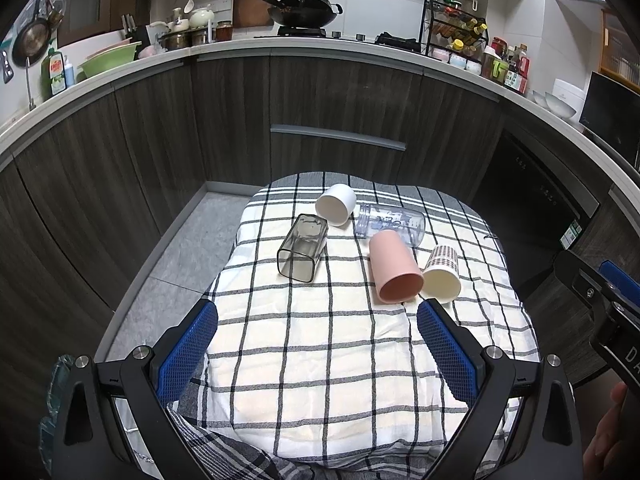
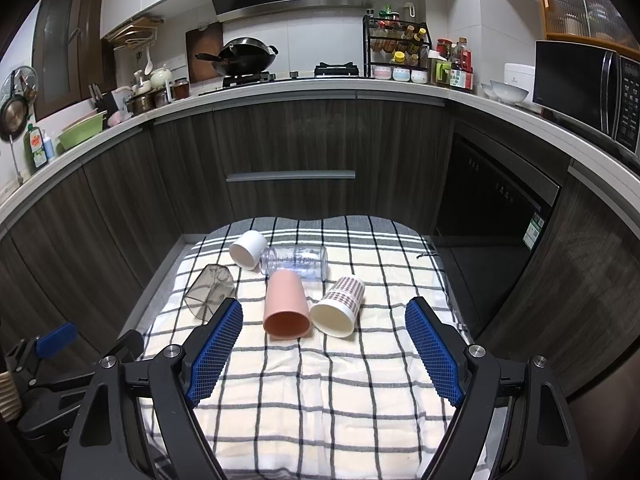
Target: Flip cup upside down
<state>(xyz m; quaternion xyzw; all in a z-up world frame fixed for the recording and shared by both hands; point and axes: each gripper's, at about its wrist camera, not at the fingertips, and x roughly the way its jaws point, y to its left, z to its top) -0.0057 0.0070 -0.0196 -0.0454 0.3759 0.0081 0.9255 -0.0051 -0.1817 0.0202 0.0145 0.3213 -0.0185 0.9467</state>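
Blue ribbed pads line both grippers, near the camera. The left gripper [image 1: 317, 320] and the right gripper [image 2: 324, 320] hover with jaws spread wide, holding nothing, above bare cloth at the near part of the table [image 1: 340, 412], which is covered by a cream and black checked cloth [image 2: 320, 400].

Beyond them five cups lie on their sides, bunched together:
- a pink plastic cup [image 2: 286, 308], mouth toward the camera;
- touching it on the right, a checked-pattern paper cup [image 2: 340, 308];
- left, a smoky square glass [image 1: 303, 247];
- farther, a clear printed bottle-like cup [image 1: 394, 224] and a white cup [image 1: 336, 205].

No grasp has begun. The next move probably calls for closing on one cup's wall and turning it mouth-down. Open cloth nearby gives room; the far cups lie close to the table's back edge.
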